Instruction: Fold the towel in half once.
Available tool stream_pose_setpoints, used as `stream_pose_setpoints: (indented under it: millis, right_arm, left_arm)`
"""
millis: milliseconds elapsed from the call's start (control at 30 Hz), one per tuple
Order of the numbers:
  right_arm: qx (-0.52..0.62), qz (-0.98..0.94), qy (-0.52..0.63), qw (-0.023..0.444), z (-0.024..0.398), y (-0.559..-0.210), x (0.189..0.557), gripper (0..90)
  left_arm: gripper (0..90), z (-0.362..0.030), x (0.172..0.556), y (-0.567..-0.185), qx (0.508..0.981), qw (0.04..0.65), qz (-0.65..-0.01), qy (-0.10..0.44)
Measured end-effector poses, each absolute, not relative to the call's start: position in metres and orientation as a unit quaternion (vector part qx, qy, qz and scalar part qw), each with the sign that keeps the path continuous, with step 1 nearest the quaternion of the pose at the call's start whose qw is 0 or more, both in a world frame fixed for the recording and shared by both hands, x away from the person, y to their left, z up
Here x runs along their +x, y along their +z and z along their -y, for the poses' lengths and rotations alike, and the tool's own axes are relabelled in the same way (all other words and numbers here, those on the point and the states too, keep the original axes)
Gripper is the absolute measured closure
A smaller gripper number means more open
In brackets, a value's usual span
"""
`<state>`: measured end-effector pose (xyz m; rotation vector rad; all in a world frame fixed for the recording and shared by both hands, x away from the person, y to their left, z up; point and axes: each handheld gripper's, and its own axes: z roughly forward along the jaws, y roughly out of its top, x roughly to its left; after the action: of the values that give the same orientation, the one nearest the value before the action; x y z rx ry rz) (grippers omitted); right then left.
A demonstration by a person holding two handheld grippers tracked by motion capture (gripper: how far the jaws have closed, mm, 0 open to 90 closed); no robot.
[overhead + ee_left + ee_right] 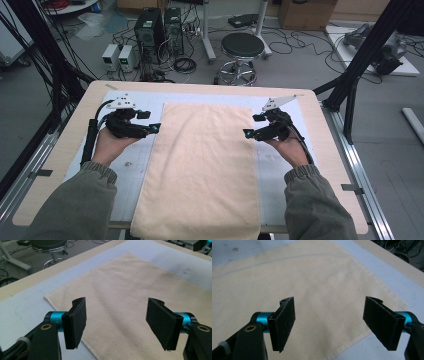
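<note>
cables, two computer towers (159, 27) and one round stool (242, 46) crowd the floor beyond the wooden table (325, 145), seen from the high view. no readable writing shows. one cream towel (202, 170) lies flat along the table's middle on a pale mat (272, 175), its near end at the front edge. left hand-held gripper (156, 128) and right hand-held gripper (247, 133) flank its far half. left gripper view: jaws spread, empty, above the towel's (125, 295) corner. right gripper view: jaws spread, empty, over the towel's (317, 285) edge.
</note>
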<state>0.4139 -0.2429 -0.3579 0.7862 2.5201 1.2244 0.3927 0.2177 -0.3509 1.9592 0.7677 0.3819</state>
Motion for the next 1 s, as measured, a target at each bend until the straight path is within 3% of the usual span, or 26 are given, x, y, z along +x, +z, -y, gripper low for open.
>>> stream_pose_setpoints:
  millis: [300, 400, 567, 767, 933, 1000]
  right_arm:
    - [0.304, -0.857, 0.404, 0.096, 0.231, -0.400, 0.439, 26.6]
    - [0.314, -0.852, 0.404, 0.109, 0.231, -0.410, 0.440, 28.8]
    - [0.338, -0.853, 0.384, 0.105, 0.237, -0.429, 0.443, 34.9]
    - [0.359, -0.842, 0.389, 0.102, 0.242, -0.442, 0.442, 40.5]
    - [0.351, -0.852, 0.368, 0.126, 0.238, -0.441, 0.439, 53.2]
    - [0.361, -0.848, 0.368, 0.124, 0.237, -0.440, 0.439, 57.2]
  left_arm:
    - [34.4, -0.206, 0.417, -0.385, 0.821, 0.439, -0.329, 0.160]
    - [38.7, -0.203, 0.418, -0.400, 0.815, 0.423, -0.344, 0.195]
    - [44.3, -0.196, 0.422, -0.423, 0.826, 0.398, -0.356, 0.181]
    - [43.4, -0.190, 0.426, -0.437, 0.835, 0.363, -0.376, 0.170]
    - [52.6, -0.188, 0.426, -0.438, 0.830, 0.358, -0.391, 0.175]
    - [62.2, -0.185, 0.424, -0.436, 0.831, 0.351, -0.393, 0.177]
